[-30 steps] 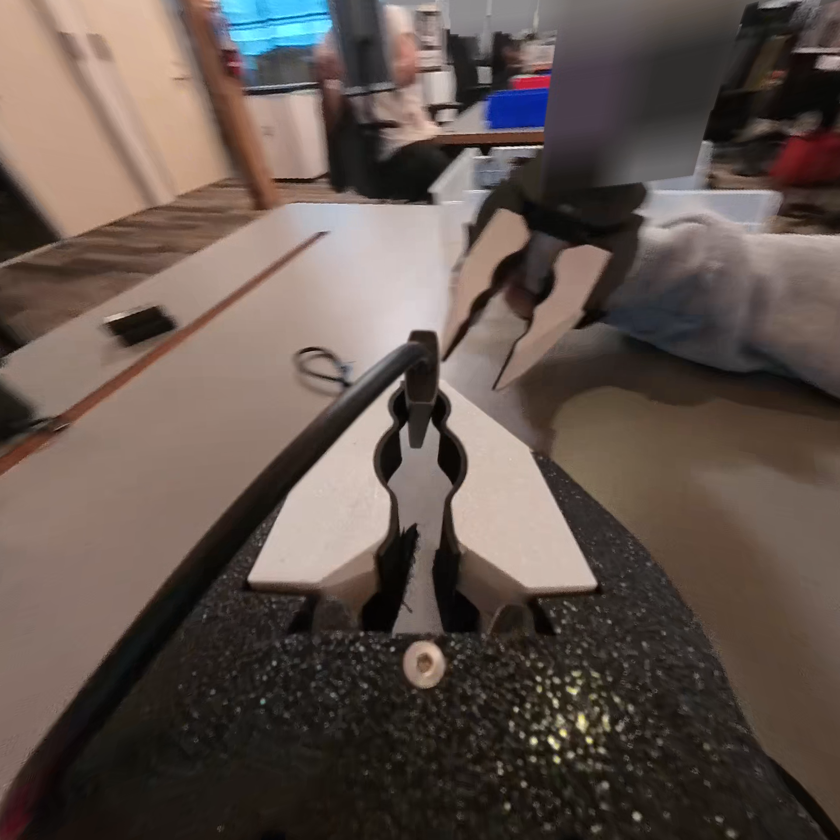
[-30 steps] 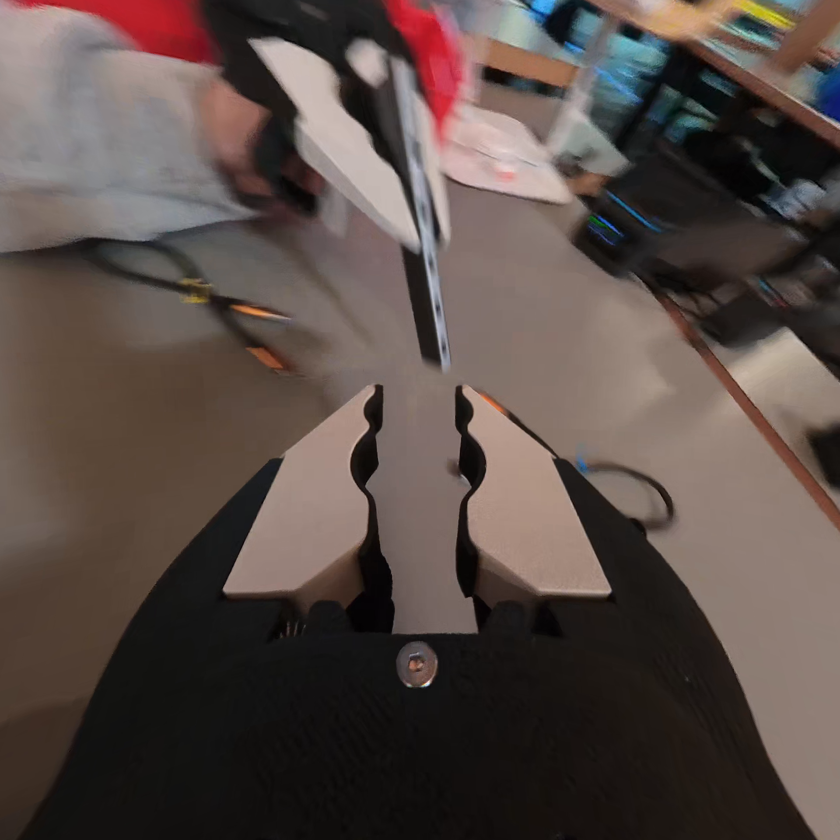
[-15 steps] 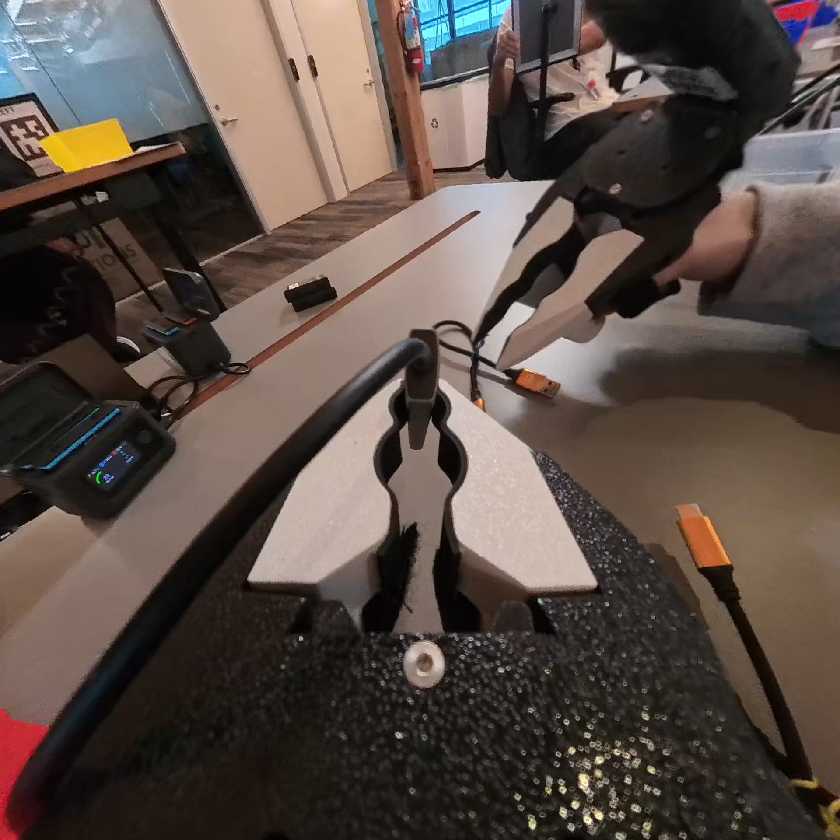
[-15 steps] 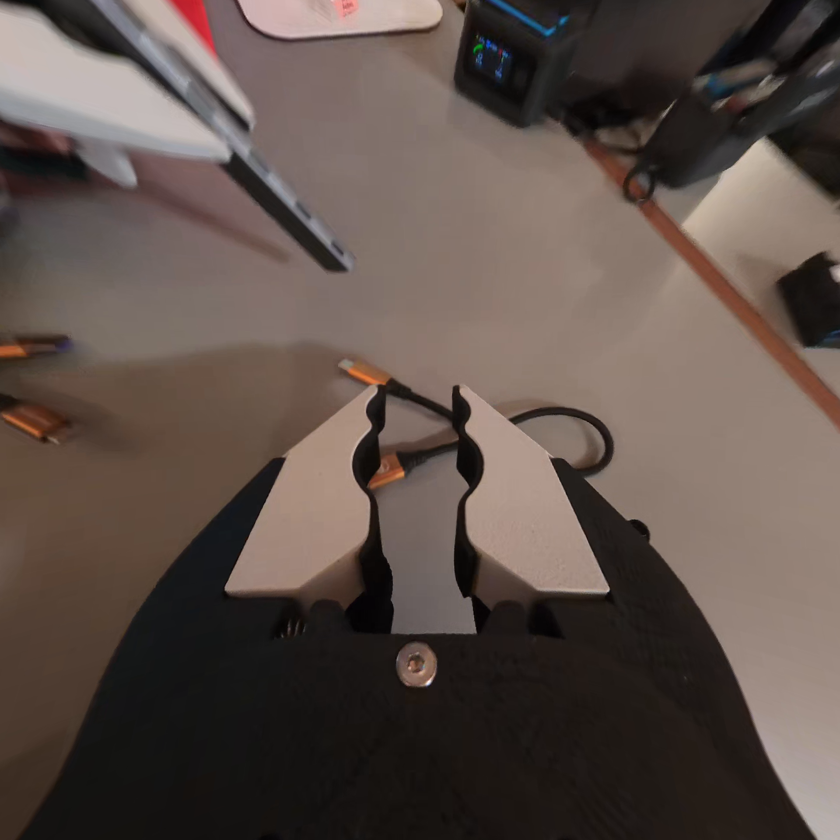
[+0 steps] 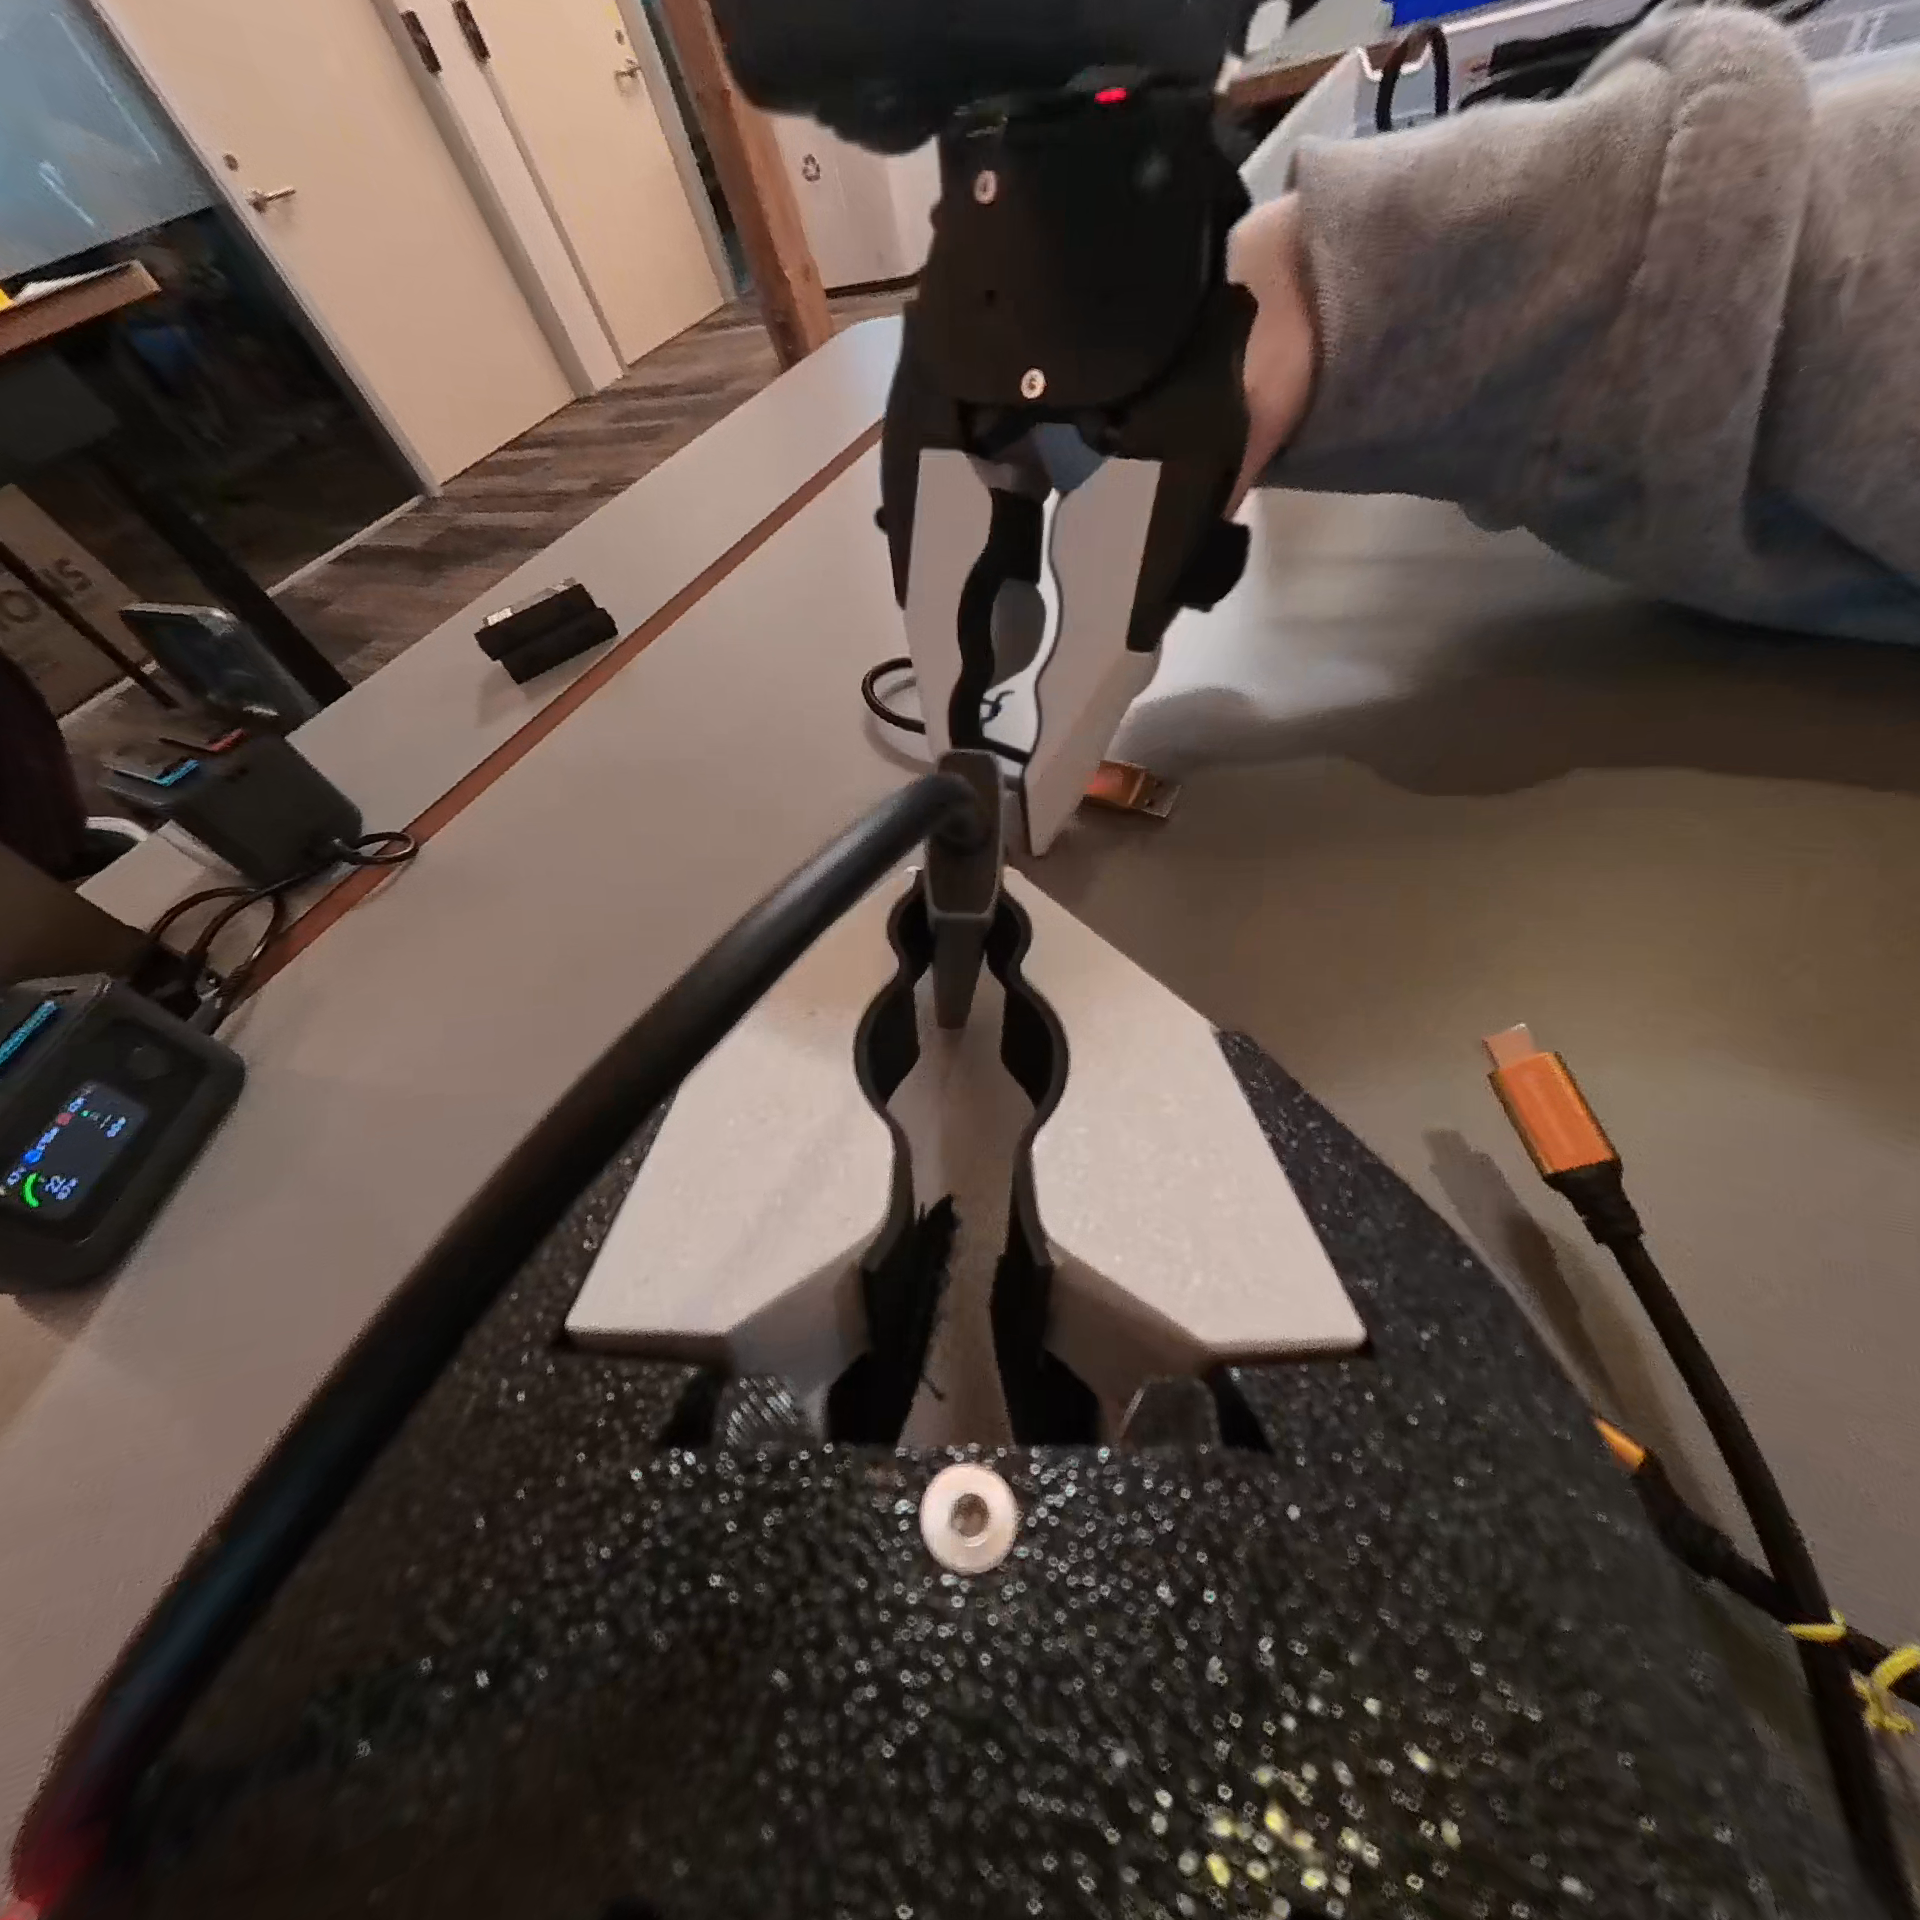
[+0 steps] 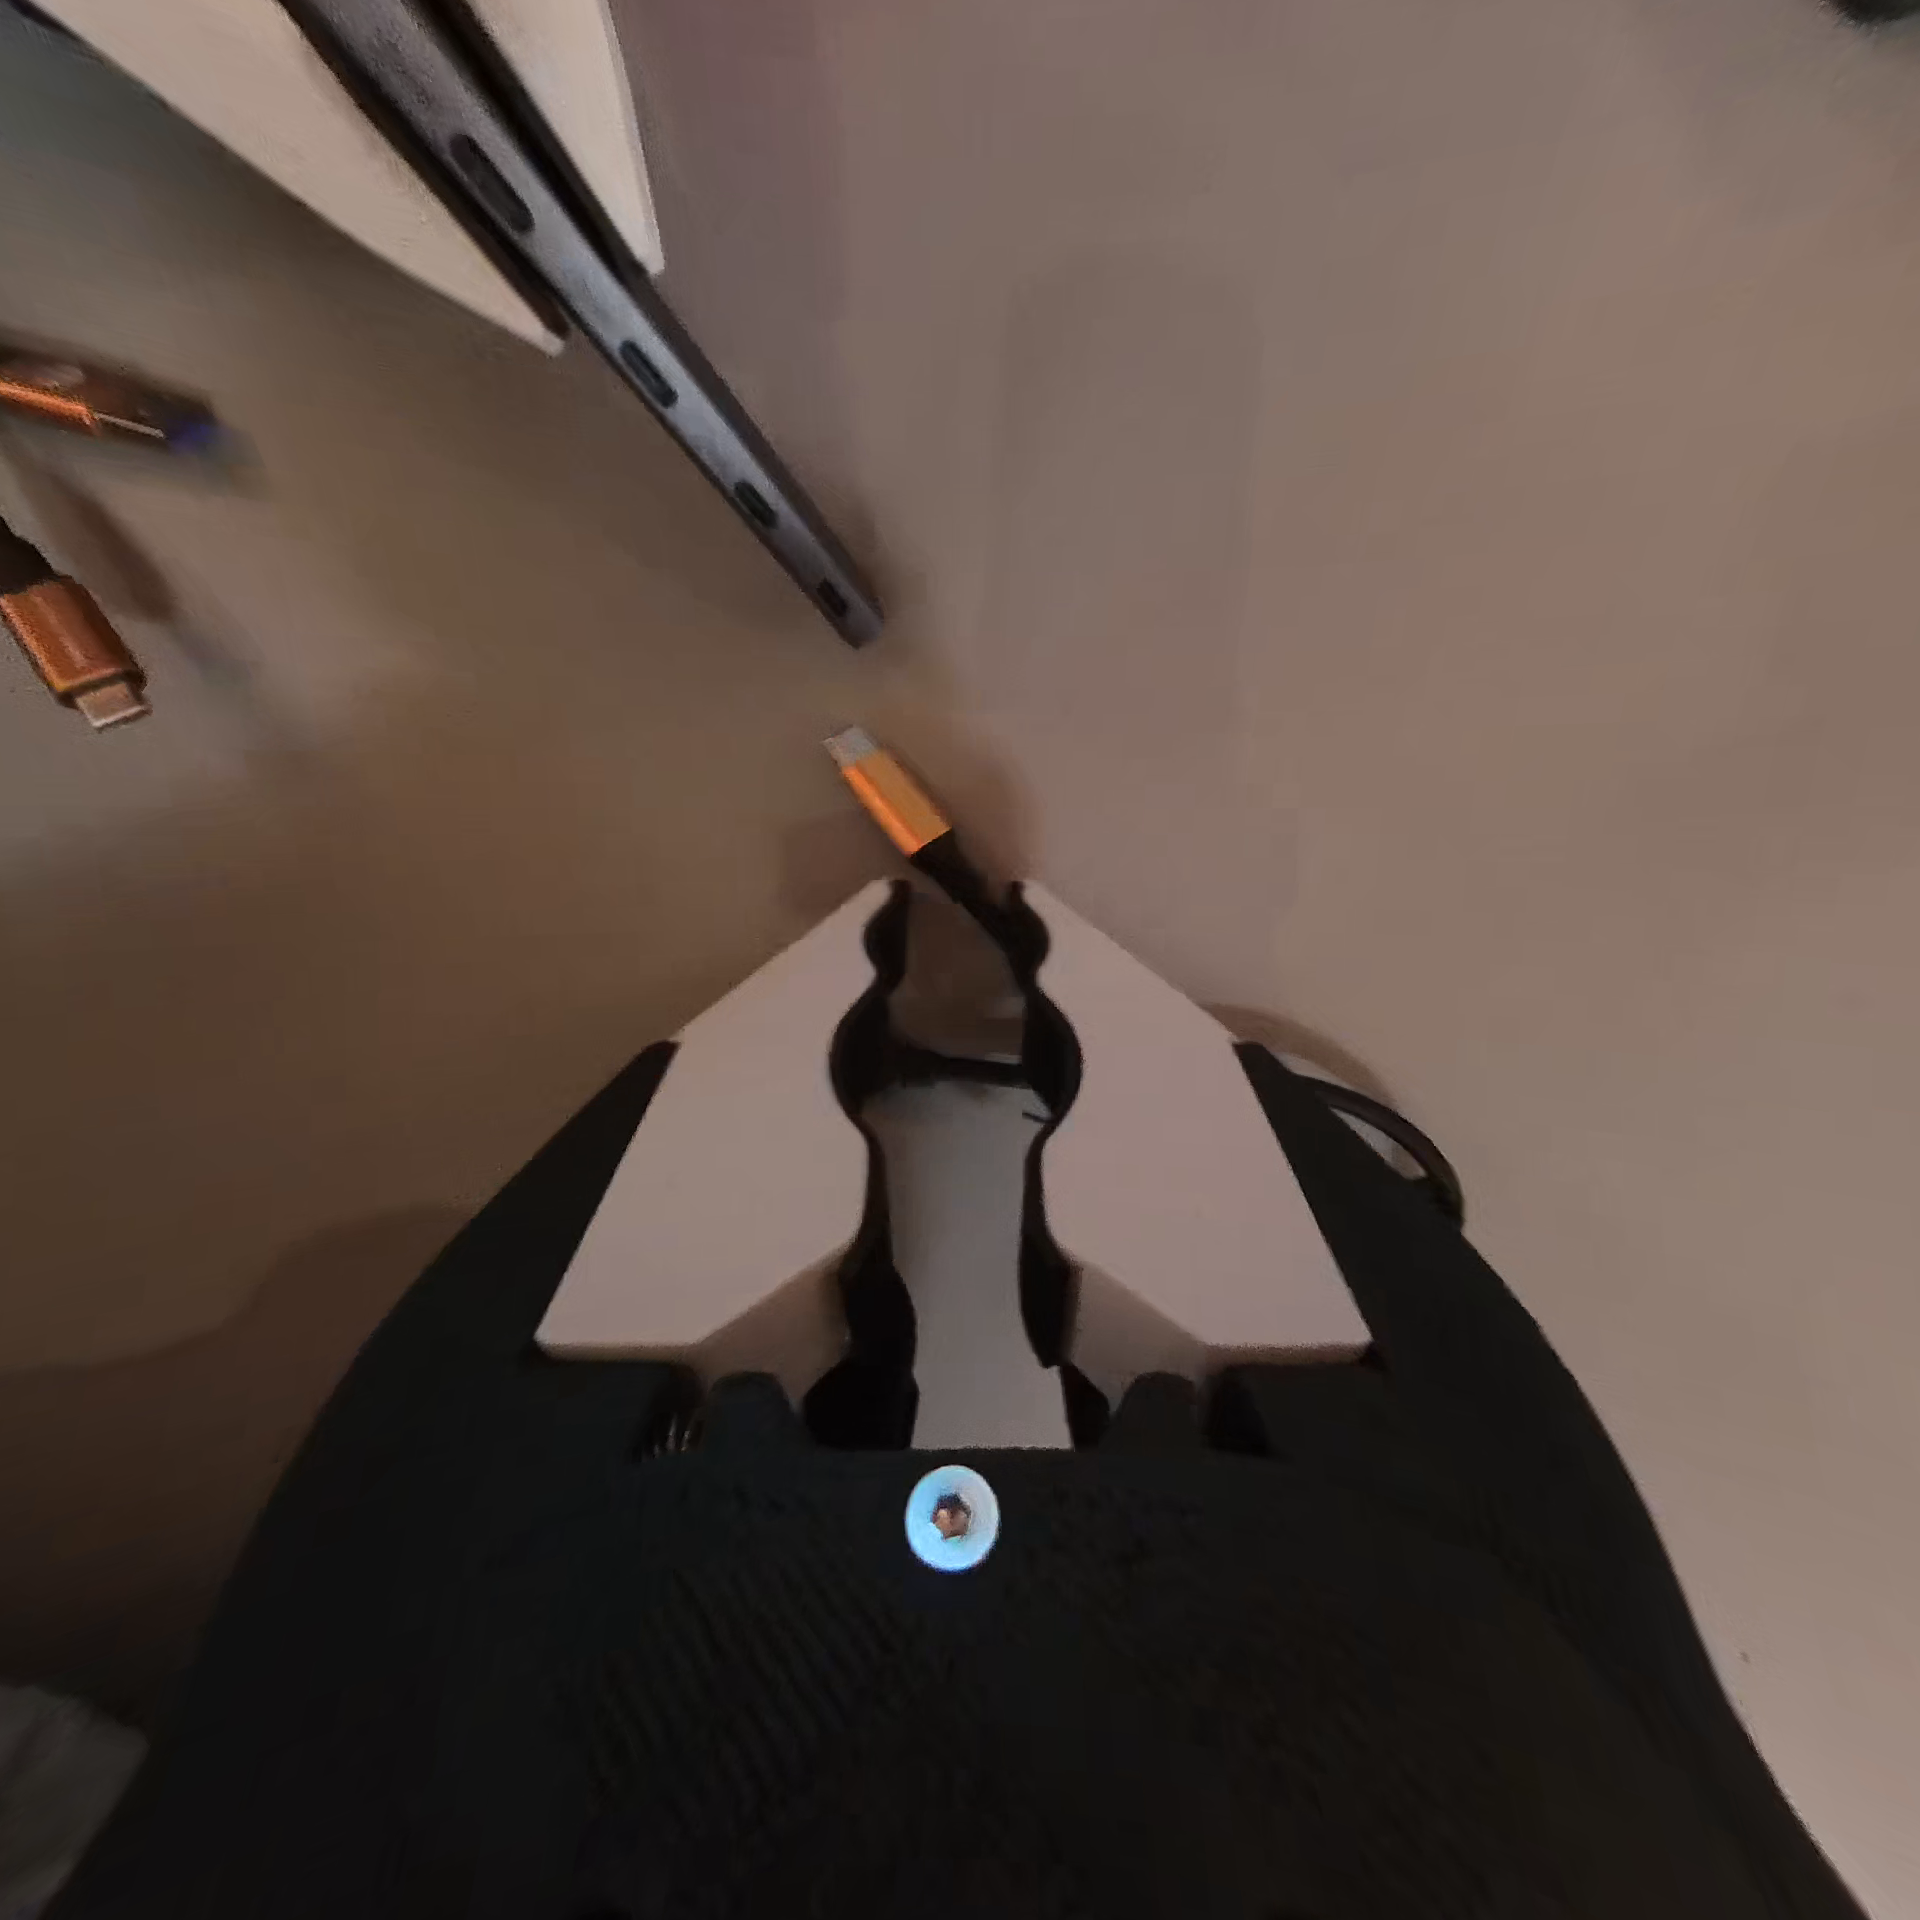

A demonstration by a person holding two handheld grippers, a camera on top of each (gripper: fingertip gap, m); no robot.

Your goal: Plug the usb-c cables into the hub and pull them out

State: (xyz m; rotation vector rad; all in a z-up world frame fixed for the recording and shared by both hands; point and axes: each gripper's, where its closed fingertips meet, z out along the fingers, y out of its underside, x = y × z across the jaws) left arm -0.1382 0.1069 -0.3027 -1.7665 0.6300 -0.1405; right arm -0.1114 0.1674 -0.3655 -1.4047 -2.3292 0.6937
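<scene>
My left gripper (image 5: 961,883) is shut on the slim dark grey hub (image 5: 961,935), held edge-on above the table, its black cable (image 5: 623,1060) arcing left. In the right wrist view the hub (image 6: 665,384) slants down from the upper left with its ports showing. My right gripper (image 6: 956,894) points down at the table. Its jaws are narrowed but apart, with the black cable of an orange USB-C plug (image 6: 894,795) running between the fingertips. The plug lies just beyond them, below the hub's end. The left wrist view shows the right gripper (image 5: 992,790) standing over that plug (image 5: 1127,795).
A second orange plug (image 5: 1548,1112) lies on the grey table (image 5: 1455,883) to the right; two more plugs (image 6: 68,649) show blurred at left. A power unit with a lit screen (image 5: 73,1143), a black charger (image 5: 239,790) and a small black box (image 5: 545,629) stand left. A grey sleeve (image 5: 1610,312) reaches in from the right. The left gripper's tips are roughly 10 cm from the right gripper's.
My right gripper has swung down to the table over the orange plug's cable and its jaws have narrowed. The left gripper keeps its hold on the hub.
</scene>
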